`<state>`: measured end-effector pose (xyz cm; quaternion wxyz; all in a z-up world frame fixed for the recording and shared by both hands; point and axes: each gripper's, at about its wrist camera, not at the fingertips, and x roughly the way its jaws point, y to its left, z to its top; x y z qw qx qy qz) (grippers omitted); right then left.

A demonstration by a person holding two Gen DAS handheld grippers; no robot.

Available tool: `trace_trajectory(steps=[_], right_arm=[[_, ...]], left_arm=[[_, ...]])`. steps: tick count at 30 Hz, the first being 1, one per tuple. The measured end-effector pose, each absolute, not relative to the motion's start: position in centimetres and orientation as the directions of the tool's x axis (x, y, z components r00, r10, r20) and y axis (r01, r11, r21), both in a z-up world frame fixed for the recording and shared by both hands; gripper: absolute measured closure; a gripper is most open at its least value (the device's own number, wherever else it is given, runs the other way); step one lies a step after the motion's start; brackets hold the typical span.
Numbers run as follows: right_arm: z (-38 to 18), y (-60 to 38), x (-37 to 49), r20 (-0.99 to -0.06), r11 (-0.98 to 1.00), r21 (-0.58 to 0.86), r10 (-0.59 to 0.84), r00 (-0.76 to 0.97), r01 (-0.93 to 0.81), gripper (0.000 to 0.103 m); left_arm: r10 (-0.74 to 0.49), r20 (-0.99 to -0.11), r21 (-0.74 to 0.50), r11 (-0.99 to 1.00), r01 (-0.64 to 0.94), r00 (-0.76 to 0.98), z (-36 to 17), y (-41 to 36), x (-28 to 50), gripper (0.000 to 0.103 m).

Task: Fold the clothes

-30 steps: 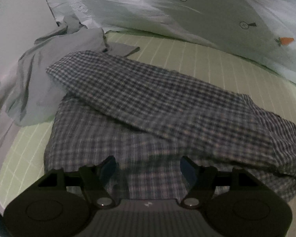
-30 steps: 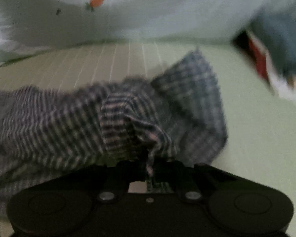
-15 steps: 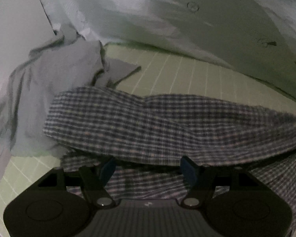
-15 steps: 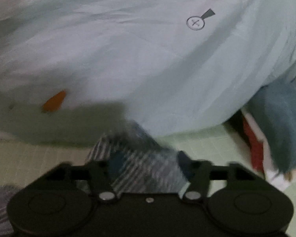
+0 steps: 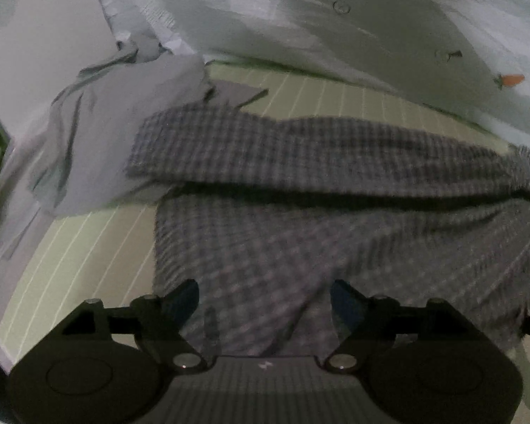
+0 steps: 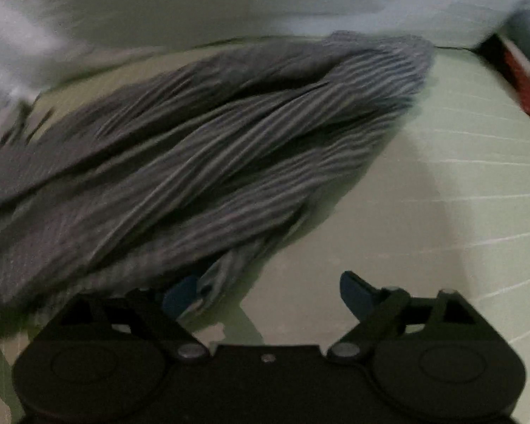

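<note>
The work surface is a pale green mat (image 5: pixel 88 243) ruled with white grid lines. A light blue printed sheet (image 5: pixel 335 28) hangs or lies along its far edge. A crumpled grey garment (image 5: pixel 123 134) sits at the left rear of the mat, touching the far left corner of the task item.

The task item is a checked shirt (image 5: pixel 300 219), dark with a fine light check. It lies across the middle of the mat in both views.

Progress, as a judgement: one fold appears complete. A long band of the checked shirt lies doubled over the lower layer, with a dark shadow line under its near edge. The folded band is not flat; the right wrist view shows the cloth (image 6: pixel 212 148) in long ridges and twists, blurred by motion. Remaining work is likely to include smoothing the ridges, a further fold to reduce the length, and then the grey garment, which is unfolded.

The left gripper (image 5: pixel 265 300) hovers over the near part of the shirt. Its fingers are spread wide and hold nothing.

The right gripper (image 6: pixel 268 293) is at the shirt's right end. Its fingers are spread wide. A hanging strip of cloth lies against the left fingertip (image 6: pixel 180 293), but it is not pinched.
</note>
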<state>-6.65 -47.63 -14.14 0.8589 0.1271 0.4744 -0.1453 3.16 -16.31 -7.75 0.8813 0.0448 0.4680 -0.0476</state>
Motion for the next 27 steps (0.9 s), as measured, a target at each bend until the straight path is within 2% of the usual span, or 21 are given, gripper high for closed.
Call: trace_trajectory(steps=[4, 7, 9, 10, 11, 12, 14, 16, 21, 27], right_arm=[[-14.5, -45.2, -6.4, -0.85, 0.941, 0.096, -0.092, 0.518, 0.324, 0.02], [-14.8, -44.0, -5.7, -0.843, 0.949, 0.09, -0.089, 0.53, 0.303, 0.03], [-14.9, -43.3, -5.4, -0.836, 0.956, 0.054, -0.114, 0.536, 0.288, 0.043], [-15.0, -43.1, -5.3, -0.832, 0.959, 0.031, -0.131, 0.539, 0.281, 0.056], [-14.9, -43.3, -5.5, -0.83, 0.962, 0.04, -0.119, 0.545, 0.271, 0.075], [-14.8, -43.5, -5.7, -0.827, 0.964, 0.051, -0.107, 0.551, 0.263, 0.084], [-14.8, -44.3, -6.6, -0.823, 0.959, 0.102, -0.069, 0.564, 0.265, 0.096], [-14.9, -45.2, -7.7, -0.817, 0.956, 0.118, -0.06, 0.573, 0.268, 0.099], [-14.2, -49.5, -11.7, -0.809, 0.938, 0.134, -0.083, 0.583, 0.32, 0.1], [-12.5, -59.1, -15.6, -0.79, 0.907, 0.051, -0.218, 0.573, 0.417, 0.101]], left_arm=[[-0.039, -0.845, 0.051, 0.987, 0.155, 0.533, -8.4, -15.1, 1.1, 0.021], [-0.039, -0.853, 0.052, 0.986, 0.161, 0.52, -8.7, -14.5, -0.1, 0.021], [-0.038, -0.857, 0.055, 0.985, 0.165, 0.515, -8.9, -14.4, -0.5, 0.021], [-0.035, -0.858, 0.059, 0.984, 0.166, 0.513, -9.0, -14.4, -0.7, 0.021], [-0.03, -0.858, 0.064, 0.984, 0.164, 0.513, -9.1, -14.6, -0.9, 0.021], [-0.025, -0.858, 0.067, 0.985, 0.162, 0.513, -9.1, -14.8, -1.0, 0.021], [-0.031, -0.857, 0.064, 0.984, 0.166, 0.515, -9.1, -15.6, -1.5, 0.021], [-0.042, -0.854, 0.057, 0.983, 0.173, 0.519, -9.1, -16.6, -2.1, 0.021], [-0.062, -0.843, 0.045, 0.982, 0.184, 0.534, -8.9, -19.9, -3.9, 0.021], [-0.06, -0.825, 0.037, 0.986, 0.16, 0.563, -8.4, -24.1, -5.7, 0.021]])
